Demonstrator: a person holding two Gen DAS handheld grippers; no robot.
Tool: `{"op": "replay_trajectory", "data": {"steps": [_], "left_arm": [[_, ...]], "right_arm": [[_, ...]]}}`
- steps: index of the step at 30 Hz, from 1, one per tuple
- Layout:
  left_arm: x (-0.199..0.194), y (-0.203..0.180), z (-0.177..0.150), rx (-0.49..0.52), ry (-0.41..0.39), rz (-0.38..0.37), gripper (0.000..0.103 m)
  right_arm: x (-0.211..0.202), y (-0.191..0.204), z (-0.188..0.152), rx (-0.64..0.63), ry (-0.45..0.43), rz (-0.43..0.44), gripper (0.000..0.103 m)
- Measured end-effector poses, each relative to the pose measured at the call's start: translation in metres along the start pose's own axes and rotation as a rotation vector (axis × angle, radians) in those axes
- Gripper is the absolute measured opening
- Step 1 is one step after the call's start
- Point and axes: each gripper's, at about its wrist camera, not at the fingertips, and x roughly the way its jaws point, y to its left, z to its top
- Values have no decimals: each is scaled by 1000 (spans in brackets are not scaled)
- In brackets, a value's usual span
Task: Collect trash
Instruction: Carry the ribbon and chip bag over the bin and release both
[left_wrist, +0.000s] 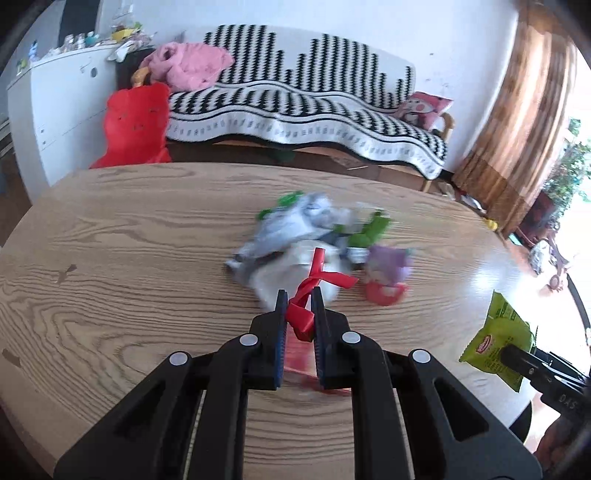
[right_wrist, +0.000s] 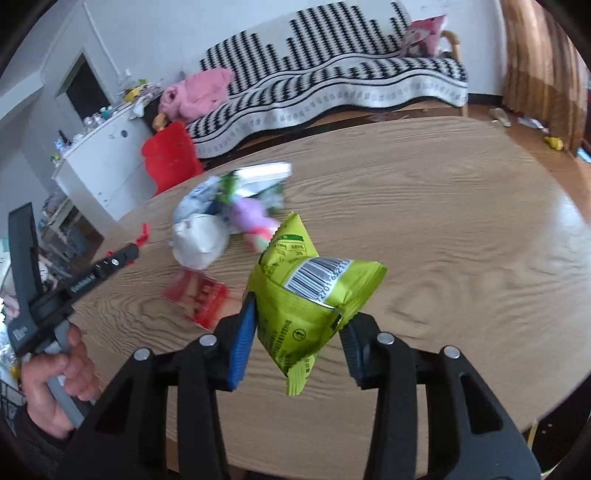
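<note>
Both hands loaded: left hand-held gripper is pinched nearly closed on a red wrapper, right hand-held gripper is clamped partway on a green snack bag, both above the table. The bag's only caught by a crumpled end, so it might slip back beside the trash pile.

Oval wood-grain counter is seen in front; a sofa draped in black-and-white zigzag cover is set against a white wall; a pink cloth heap is left on it; white cabinet at left, cluttered on top; brown curtain hung at right; strong daylight beside it.
</note>
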Motion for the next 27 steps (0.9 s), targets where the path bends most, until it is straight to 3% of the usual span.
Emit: {"op": "replay_trajectory", "data": {"steps": [6,16,22,27], "left_arm": [[-5,-75,-14,89,8,-92,12],[-9,-242,-77,292,65,-293,12],[-19,-341,-133,433,106,-440,12],[-22,-392,-174,513,142,-521,12]], "right_arm": [[-50,-79,-17,80,-36,-138,42],[-141,-230,-75,276,-87,-377,42],[-184,-318,-130,425,-62,-521,42],[-195,-373,-173,515,13,-584,42]]}}
